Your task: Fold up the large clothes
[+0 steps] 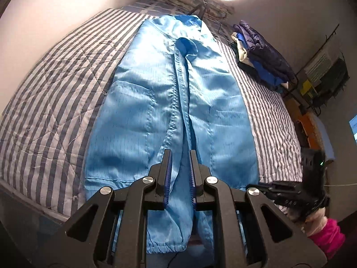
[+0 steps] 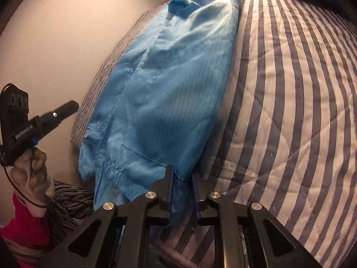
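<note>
1. Bed [image 1: 51,84], striped quilt: carries everything. A pile of dark clothes [image 1: 261,60] sits at its far right edge.
2. Light blue coat [image 1: 156,102]: laid lengthwise down the middle of the bed, collar toward the far end, both side panels folded in to meet along a centre seam. Hem hangs at the near edge. Judgement: the side folds look done; the end-to-end fold is left.
3. Left gripper [image 1: 180,158]: over the hem at the centre seam, jaws narrowed to a slim gap; whether they pinch cloth I cannot tell.
4. Right gripper [image 2: 181,176]: at the coat's near right corner, jaws narrow, fabric between them, apparently gripped.
5. Writing: white lettering on the left gripper's body, unreadable.
</note>
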